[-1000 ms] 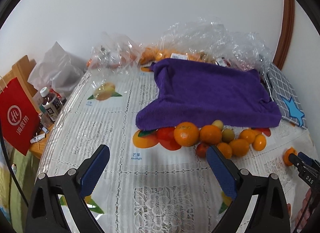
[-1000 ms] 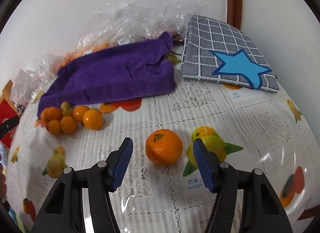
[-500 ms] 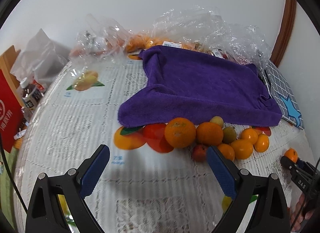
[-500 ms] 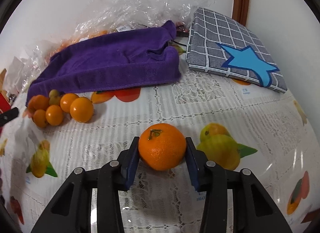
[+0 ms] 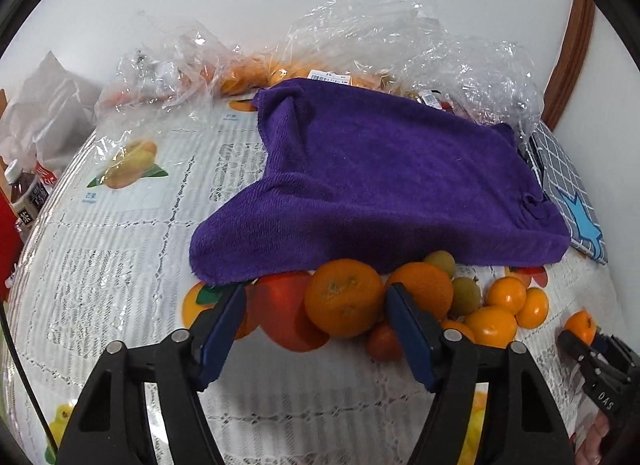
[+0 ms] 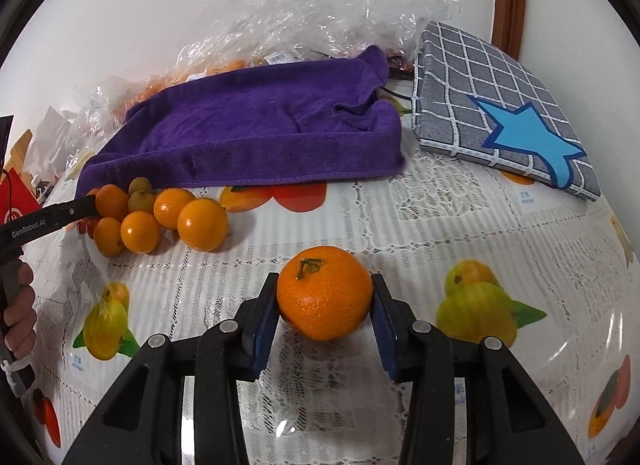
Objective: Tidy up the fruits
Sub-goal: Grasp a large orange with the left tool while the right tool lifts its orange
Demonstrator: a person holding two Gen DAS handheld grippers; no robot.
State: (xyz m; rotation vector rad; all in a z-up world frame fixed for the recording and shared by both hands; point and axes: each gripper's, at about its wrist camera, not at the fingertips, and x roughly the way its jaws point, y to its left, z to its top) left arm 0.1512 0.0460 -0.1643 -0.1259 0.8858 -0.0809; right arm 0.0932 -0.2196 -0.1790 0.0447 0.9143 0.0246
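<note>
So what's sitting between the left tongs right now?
A large mandarin from the fruit pile sits between the closing left tongs, not yet pinched, per the left wrist view.

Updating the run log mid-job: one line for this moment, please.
right gripper: shut on tangerine | left gripper: closing around big orange, not gripped | fruit pile: by purple towel

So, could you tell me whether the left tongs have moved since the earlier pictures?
Yes: the left tongs have come forward toward the purple towel, closing around a mandarin.

The right gripper (image 6: 325,315) now clamps the mandarin (image 6: 325,292); the left gripper (image 5: 316,331) is closing around a larger orange (image 5: 345,297).
</note>
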